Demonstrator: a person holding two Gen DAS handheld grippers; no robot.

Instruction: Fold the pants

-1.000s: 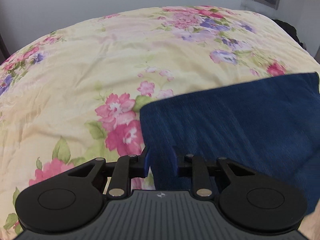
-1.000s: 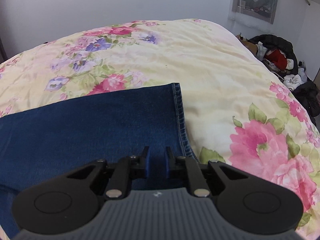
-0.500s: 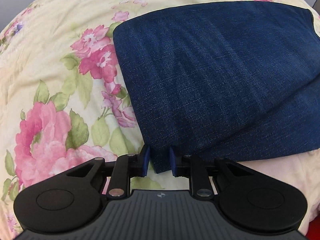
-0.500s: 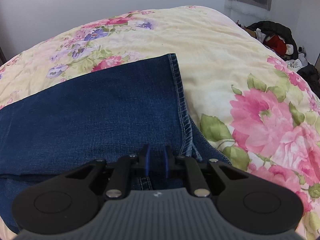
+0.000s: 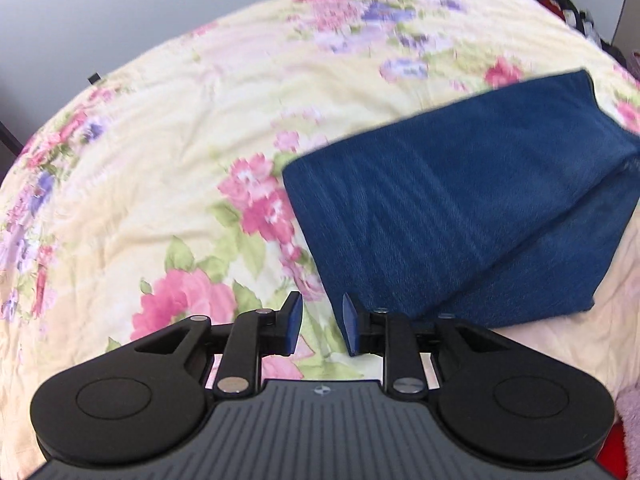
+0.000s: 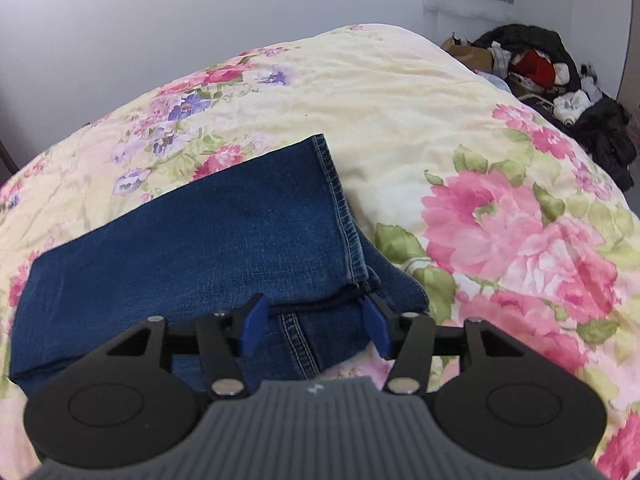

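Floral bedspread [image 5: 160, 152] under folded pants [image 6: 192, 240], seemingly just ahead of both released tongs [image 5: 320, 324] [image 6: 316, 322].

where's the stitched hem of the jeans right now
In the right wrist view the stitched hem runs along the right edge of the folded blue denim jeans, beside the floral bedspread.

Each gripper [image 5: 319, 329] [image 6: 316, 327] has black linkage arms with silver screws, blue finger pads and a ribbed grey body.
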